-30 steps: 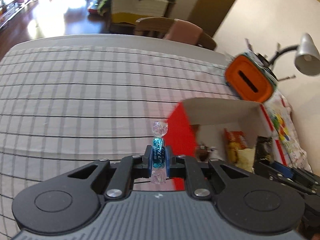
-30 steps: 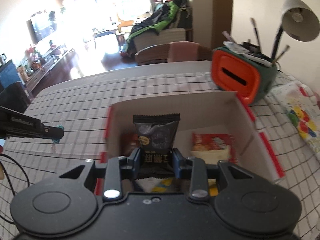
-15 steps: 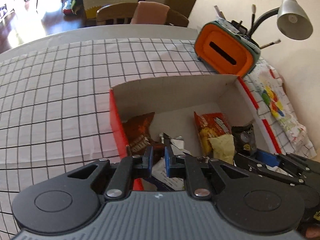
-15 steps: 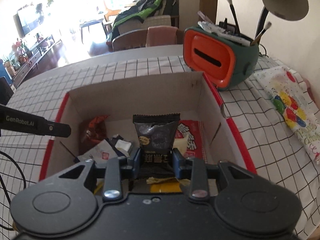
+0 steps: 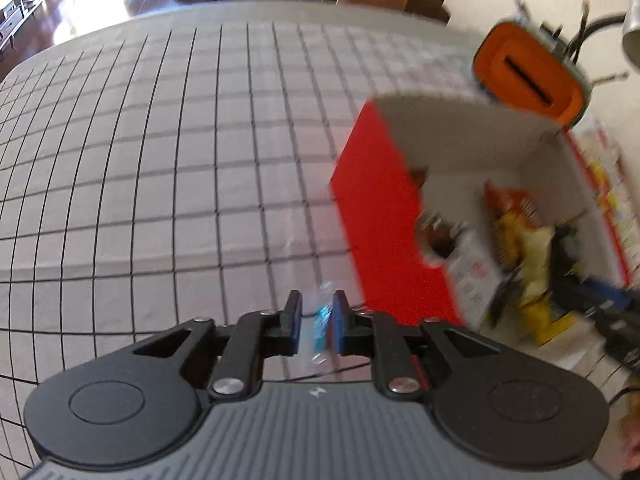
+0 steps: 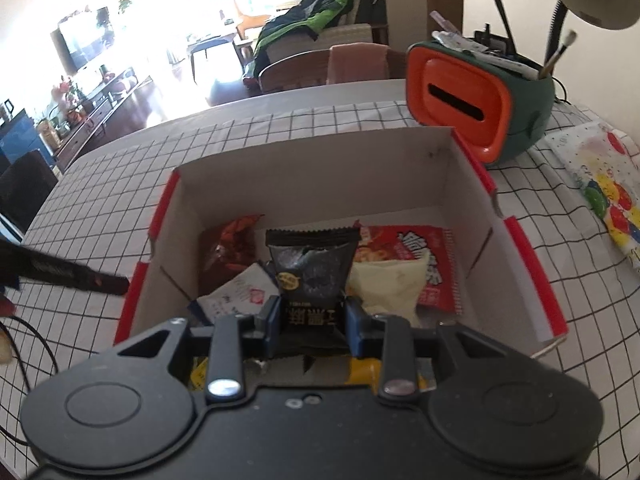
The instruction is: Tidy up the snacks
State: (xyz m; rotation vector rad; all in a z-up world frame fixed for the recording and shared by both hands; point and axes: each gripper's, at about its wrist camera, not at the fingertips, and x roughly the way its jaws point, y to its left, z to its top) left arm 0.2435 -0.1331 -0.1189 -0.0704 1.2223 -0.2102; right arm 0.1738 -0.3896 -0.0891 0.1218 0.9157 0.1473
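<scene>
Left tool (image 5: 316,322) swung off the box (image 5: 384,216), jaws opening around one blurred, seemingly blue candy (image 5: 320,318).

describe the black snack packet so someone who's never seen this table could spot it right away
Find the red-edged cardboard box on the checked tablecloth, in front of the orange-faced holder. Over its near end, the right tongs grip the black packet upright. It is the only black one, with a gold round mark, among red and pale wrappers.

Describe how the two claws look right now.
Both match. The left claw has blue pads on black linkage arms with silver pivot screws, round black covers and a ribbed grey body. The right claw looks alike, with a darker body.
</scene>
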